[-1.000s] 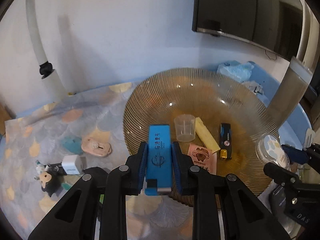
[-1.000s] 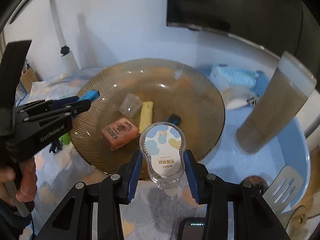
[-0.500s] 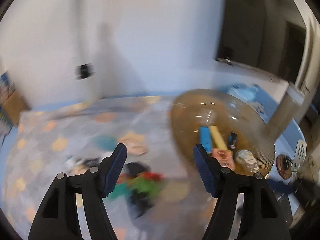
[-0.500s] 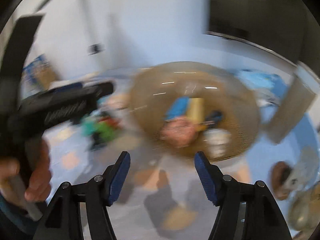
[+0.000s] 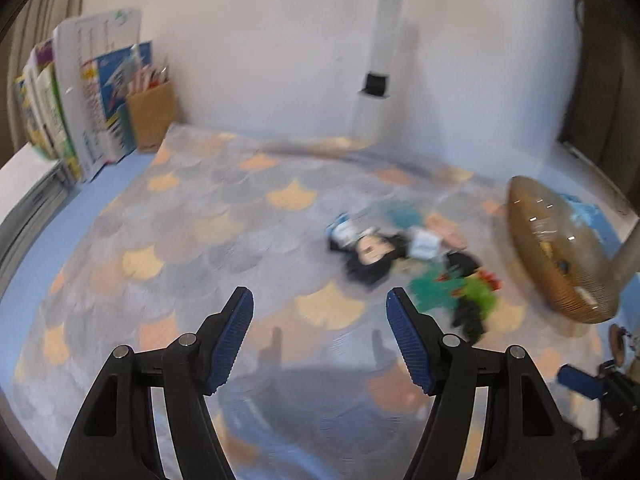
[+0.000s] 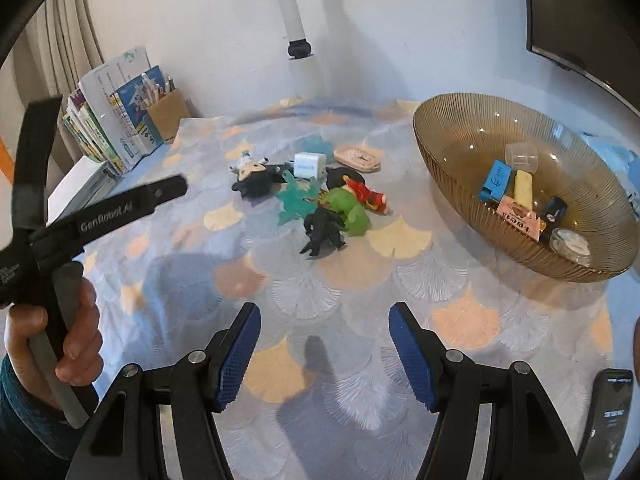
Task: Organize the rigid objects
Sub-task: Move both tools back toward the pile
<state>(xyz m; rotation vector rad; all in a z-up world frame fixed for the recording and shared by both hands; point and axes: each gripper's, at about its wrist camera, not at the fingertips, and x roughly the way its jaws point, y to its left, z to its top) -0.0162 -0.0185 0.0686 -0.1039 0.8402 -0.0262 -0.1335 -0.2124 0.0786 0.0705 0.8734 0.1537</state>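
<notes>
An amber ribbed glass bowl [image 6: 448,184] stands at the right and holds a blue box [image 6: 497,180], a yellow bar [image 6: 523,187], a clear cup [image 6: 521,156], a pink card [image 6: 516,216], a black lighter [image 6: 555,208] and a round clear case [image 6: 570,242]. A pile of small toys lies left of it: a black figure [image 6: 323,231], a green one [image 6: 347,210], a white charger cube [image 6: 307,165] and a chibi doll [image 6: 256,176]. My right gripper [image 6: 324,354] is open and empty above the mat. My left gripper [image 5: 320,338] is open and empty; the blurred toys [image 5: 400,252] and bowl [image 5: 560,264] lie ahead to its right.
Books and a cardboard pen holder [image 6: 166,114] stand at the back left. A white post [image 6: 292,12] rises at the wall. A pink flat case [image 6: 357,158] lies behind the toys. A phone [image 6: 610,408] lies at the right front edge. The left gripper's handle [image 6: 100,216] crosses the right view.
Both grippers let go of the blue box and the round clear case, which now lie in the bowl. Both have opened and drawn back to the left, away from the bowl.
</notes>
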